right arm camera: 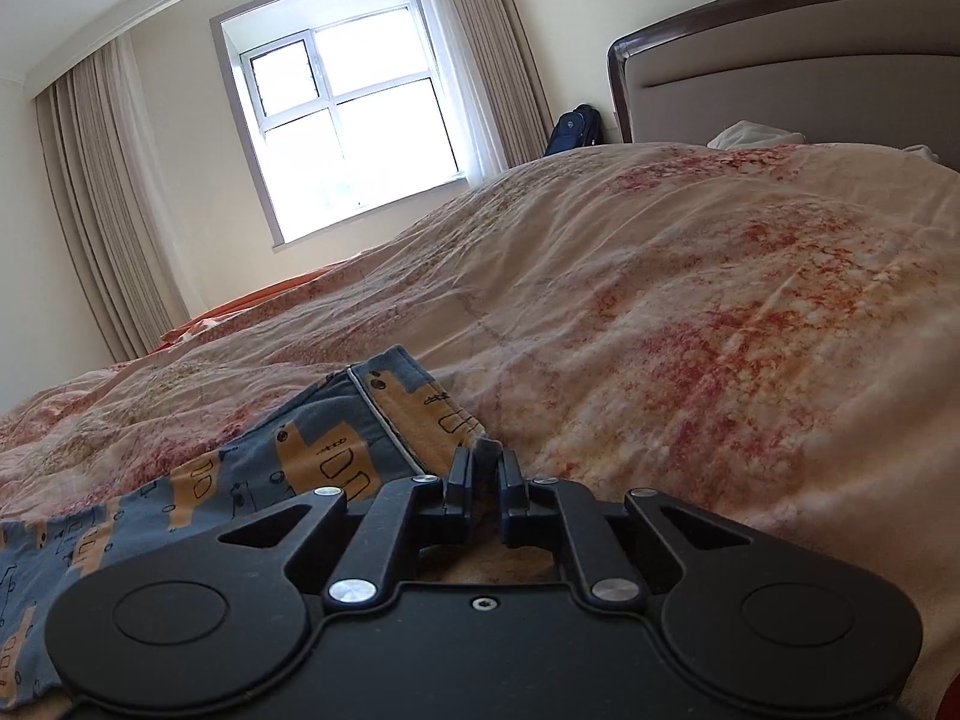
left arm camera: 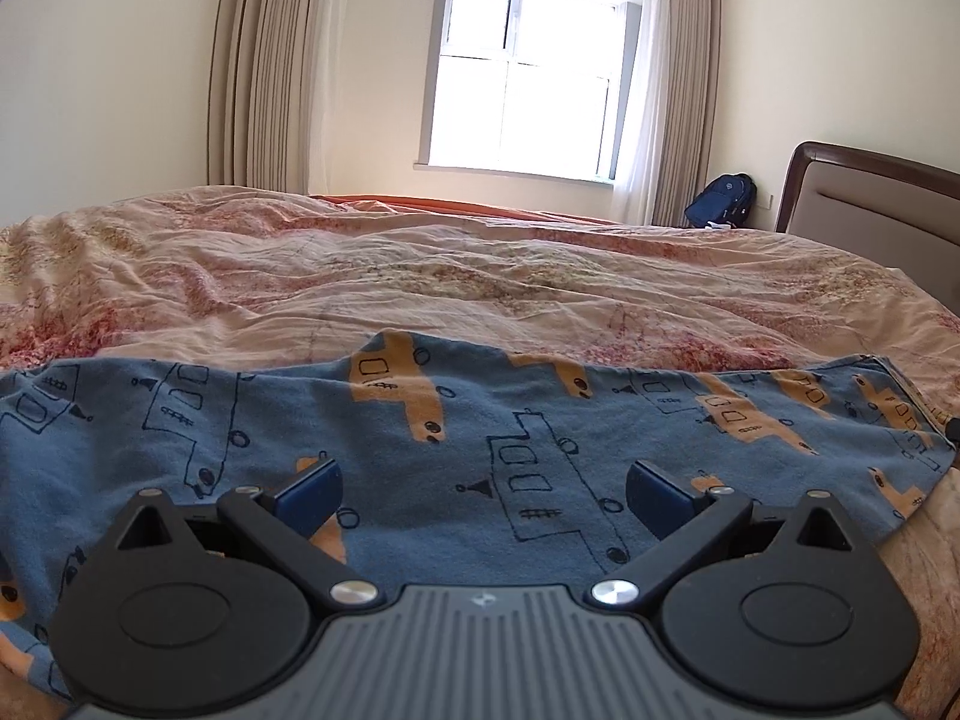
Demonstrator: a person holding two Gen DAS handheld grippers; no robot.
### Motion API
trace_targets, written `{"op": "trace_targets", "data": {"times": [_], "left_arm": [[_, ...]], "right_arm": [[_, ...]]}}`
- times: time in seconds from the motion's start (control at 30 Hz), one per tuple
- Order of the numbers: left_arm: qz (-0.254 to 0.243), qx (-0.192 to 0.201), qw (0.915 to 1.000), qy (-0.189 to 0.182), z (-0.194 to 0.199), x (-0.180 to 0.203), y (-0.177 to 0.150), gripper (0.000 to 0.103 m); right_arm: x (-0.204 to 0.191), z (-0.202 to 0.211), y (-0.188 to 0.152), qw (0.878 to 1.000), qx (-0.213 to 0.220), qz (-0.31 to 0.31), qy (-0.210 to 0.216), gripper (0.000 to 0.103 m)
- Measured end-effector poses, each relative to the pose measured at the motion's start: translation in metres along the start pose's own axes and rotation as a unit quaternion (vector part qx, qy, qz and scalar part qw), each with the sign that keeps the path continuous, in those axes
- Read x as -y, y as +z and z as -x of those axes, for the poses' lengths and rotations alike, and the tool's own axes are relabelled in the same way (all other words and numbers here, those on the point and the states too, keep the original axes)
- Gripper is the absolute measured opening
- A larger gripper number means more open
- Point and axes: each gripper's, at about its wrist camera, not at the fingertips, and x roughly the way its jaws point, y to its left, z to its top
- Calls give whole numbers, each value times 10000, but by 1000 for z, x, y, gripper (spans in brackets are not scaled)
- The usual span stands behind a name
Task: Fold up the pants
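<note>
Blue pants printed with orange and outlined vehicles lie spread across the near part of the bed. My left gripper hovers just over the cloth with its blue-padded jaws wide apart and nothing between them. In the right wrist view the pants run off to the left, with one hemmed end pointing up the bed. My right gripper is shut on the corner of that hemmed edge, and a small fold of fabric sticks up between its fingertips.
A wrinkled pink and red floral quilt covers the bed. The padded headboard stands on the right, with a white cloth beside it. A blue backpack leans by the far wall under the window and curtains.
</note>
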Motion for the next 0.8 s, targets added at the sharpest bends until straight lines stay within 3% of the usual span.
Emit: {"op": "trace_targets", "data": {"times": [0.1,0.17,0.23,0.3,0.33,0.4,0.5,0.6,0.7,0.8], "left_arm": [[115,28,9998,182,2,-13,2,103],[166,53,9993,324,4,-22,4,103],[179,72,9987,474,5,-31,6,103],[190,54,9975,686,4,-40,6,103],[224,31,9964,812,2,-47,5,103],[315,-68,9946,983,0,-61,3,103],[440,-121,9936,1037,-2,-81,-3,103],[442,-38,9954,853,1,-92,-9,103],[407,53,9960,789,4,-92,-12,103],[447,112,9966,689,9,-96,-9,103]], "right_arm": [[-9,5,2,9996,82,260,-117,22],[-16,10,5,9986,180,480,-116,37],[-26,14,5,9970,278,723,-54,59],[-38,17,5,9948,301,935,266,66],[-42,17,4,9938,252,982,461,75],[-53,10,1,9913,7,1015,842,84],[-70,-3,-8,9873,-435,1203,938,85],[-87,-3,-13,9848,-482,1459,807,92],[-105,0,-11,9794,-502,1594,1135,102],[-144,-2,-12,9645,-576,2036,1579,102]]}}
